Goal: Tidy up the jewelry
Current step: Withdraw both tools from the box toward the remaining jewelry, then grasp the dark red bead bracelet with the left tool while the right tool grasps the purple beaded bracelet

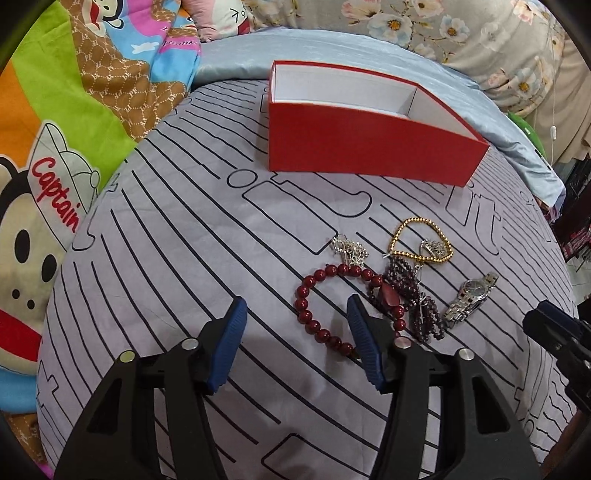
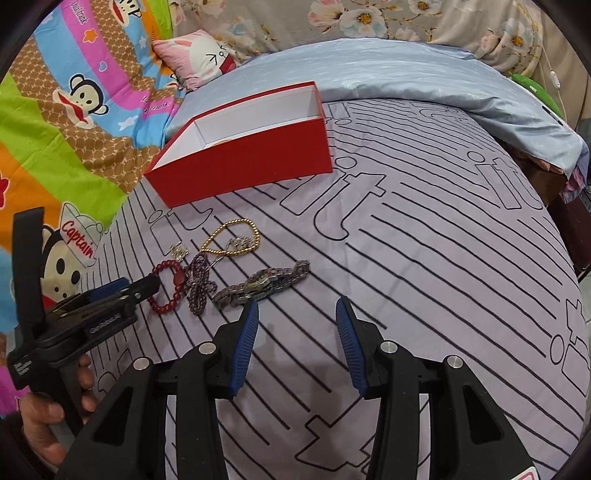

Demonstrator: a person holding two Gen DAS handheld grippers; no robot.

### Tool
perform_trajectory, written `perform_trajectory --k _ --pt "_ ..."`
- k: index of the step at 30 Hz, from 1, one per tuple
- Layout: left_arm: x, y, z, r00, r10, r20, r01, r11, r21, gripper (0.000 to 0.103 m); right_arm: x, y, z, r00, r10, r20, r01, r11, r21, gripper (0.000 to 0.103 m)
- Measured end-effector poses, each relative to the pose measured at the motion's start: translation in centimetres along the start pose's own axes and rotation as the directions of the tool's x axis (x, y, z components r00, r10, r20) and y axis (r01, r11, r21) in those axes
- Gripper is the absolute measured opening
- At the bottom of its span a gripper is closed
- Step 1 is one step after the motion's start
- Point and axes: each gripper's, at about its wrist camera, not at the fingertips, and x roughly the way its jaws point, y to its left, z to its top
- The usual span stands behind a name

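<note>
An open red box (image 1: 354, 147) with a white inside stands on the striped grey sheet; it also shows in the right wrist view (image 2: 251, 162). In front of it lies a pile of jewelry: a red bead bracelet (image 1: 325, 306), a dark purple bead string (image 1: 410, 291), a gold bead bracelet (image 1: 421, 240), silver pieces (image 1: 349, 249) and a silver watch (image 1: 471, 299). My left gripper (image 1: 295, 314) is open, its right finger over the red bracelet. My right gripper (image 2: 295, 314) is open and empty, just right of the watch (image 2: 262, 282).
A colourful cartoon blanket (image 1: 55, 147) lies to the left. A pale blue sheet (image 2: 406, 74) and floral fabric (image 1: 461, 29) lie behind the box. The bed edge drops off at the right (image 2: 569, 206). The striped sheet (image 2: 443, 277) stretches to the right of the jewelry.
</note>
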Motion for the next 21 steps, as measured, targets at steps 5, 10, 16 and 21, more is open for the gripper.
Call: perform_trajectory --k 5,10,16,21 --pt "0.2 -0.3 -0.1 1.0 0.011 0.021 -0.011 1.0 0.016 0.034 0.2 0.7 -0.2 1.0 0.017 -0.012 -0.017 1.0 -0.014 0.043" --pt "0.3 -0.6 0.0 1.0 -0.009 0.026 0.008 0.999 0.031 0.007 0.4 2.1 -0.2 0.999 0.049 -0.022 -0.05 0.998 -0.044 0.043" --pt "-0.7 0.3 0.0 0.998 -0.054 0.015 0.054 0.998 -0.014 0.007 1.1 4.0 -0.1 0.996 0.085 -0.038 -0.088 0.992 -0.086 0.041" --pt "-2.6 1.3 -0.2 0.998 -0.048 0.033 0.049 0.998 -0.027 0.007 1.9 6.0 0.4 0.992 0.117 -0.049 -0.123 0.983 -0.135 0.035"
